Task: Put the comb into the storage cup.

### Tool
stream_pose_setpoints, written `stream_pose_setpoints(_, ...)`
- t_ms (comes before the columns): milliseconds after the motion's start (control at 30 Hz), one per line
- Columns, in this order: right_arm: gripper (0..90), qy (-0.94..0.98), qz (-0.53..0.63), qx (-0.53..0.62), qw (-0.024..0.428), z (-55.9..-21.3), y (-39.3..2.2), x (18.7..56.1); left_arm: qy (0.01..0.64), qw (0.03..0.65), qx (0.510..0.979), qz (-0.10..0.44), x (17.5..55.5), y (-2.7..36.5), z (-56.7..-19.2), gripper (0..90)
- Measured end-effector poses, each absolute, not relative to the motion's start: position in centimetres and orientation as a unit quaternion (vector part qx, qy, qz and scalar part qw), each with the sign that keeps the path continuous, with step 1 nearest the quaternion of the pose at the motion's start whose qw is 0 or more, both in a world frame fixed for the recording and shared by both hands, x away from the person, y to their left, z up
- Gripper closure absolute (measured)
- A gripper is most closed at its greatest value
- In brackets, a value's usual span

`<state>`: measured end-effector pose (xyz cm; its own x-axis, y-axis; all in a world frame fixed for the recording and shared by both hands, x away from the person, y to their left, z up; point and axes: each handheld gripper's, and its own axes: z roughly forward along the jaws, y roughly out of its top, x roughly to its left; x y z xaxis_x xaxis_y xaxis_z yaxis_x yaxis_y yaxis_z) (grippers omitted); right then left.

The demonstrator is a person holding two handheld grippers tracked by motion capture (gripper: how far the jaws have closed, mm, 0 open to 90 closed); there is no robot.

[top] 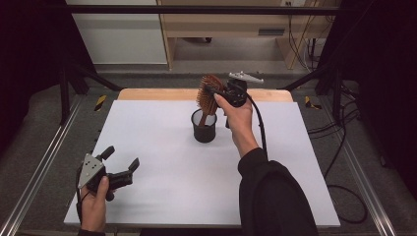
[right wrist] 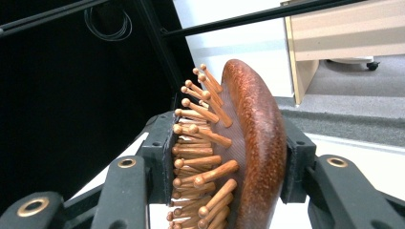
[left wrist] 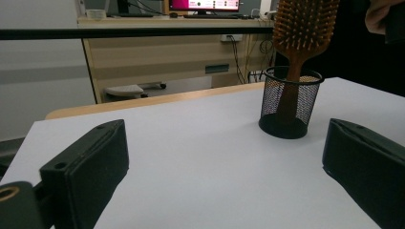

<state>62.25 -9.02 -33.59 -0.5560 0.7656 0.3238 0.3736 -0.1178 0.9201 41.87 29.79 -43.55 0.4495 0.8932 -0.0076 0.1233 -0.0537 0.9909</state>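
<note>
A wooden paddle hairbrush [top: 208, 92] stands head-up with its handle inside a black mesh cup [top: 204, 127] near the table's middle back. My right gripper [top: 215, 91] is shut on the brush's head from the right. In the right gripper view one pad presses the bristles and the other the smooth back of the hairbrush [right wrist: 253, 143]. My left gripper [top: 121, 158] rests at the table's front left, open and holding nothing. From the left gripper view, the mesh cup [left wrist: 290, 109] and the hairbrush [left wrist: 303, 28] stand ahead, far beyond its open jaws.
The white tabletop [top: 162, 162] spreads between the two hands. A wooden strip [top: 157, 94] runs along its far edge. Metal rails [top: 44, 162] flank the table. A wooden desk [top: 236, 24] and cables [top: 344, 147] lie beyond.
</note>
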Motion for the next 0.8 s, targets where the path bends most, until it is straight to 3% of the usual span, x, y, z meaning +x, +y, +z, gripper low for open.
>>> stream_pose_setpoints(800,50.0,0.648,0.595,0.449,0.158,-34.52,-8.40,62.67,0.400,0.561,0.640,0.341,41.87,29.70,-43.62,2.1)
